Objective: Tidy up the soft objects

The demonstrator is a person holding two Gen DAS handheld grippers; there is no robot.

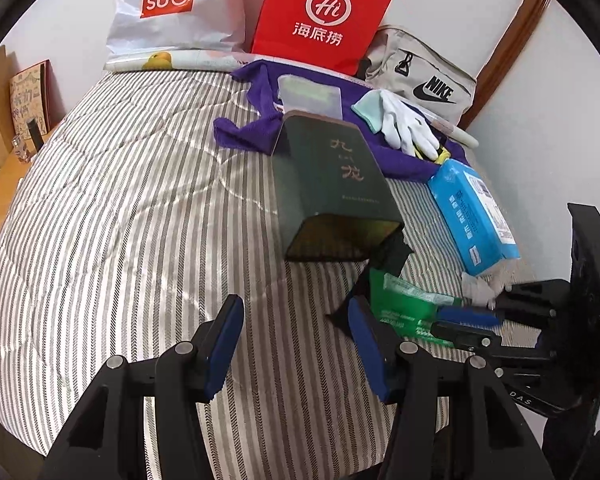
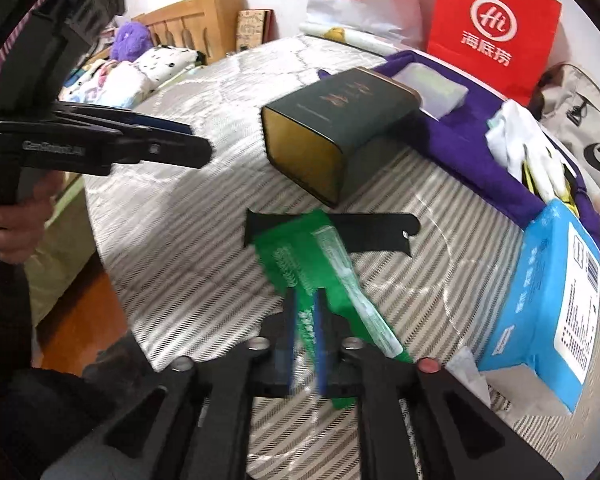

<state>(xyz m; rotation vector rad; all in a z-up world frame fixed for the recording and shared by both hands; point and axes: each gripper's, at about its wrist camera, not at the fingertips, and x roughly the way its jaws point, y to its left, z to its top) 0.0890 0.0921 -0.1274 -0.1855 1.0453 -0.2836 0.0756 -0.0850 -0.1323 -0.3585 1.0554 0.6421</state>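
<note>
Right tongs (image 2: pixel 305 334) clamped on green packet (image 2: pixel 296 256), bed (image 2: pixel 180 216) centre. Left tongs (image 1: pixel 296 344) wide, empty. Step: packet pickup. Next, likely: carry toward green box (image 2: pixel 340 128) mouth at 12 o'clock; packet floppy.

tin (image 1: pixel 332 184) lies on the bed (image 1: pixel 120 200), cloth (image 1: pixel 260 120) behind, tissue pack (image 1: pixel 472 216) right.

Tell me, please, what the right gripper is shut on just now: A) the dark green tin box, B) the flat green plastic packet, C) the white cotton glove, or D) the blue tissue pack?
B: in the right wrist view the right gripper has its blue-padded fingers closed on the flat green plastic packet, while the left gripper stands open.
</note>
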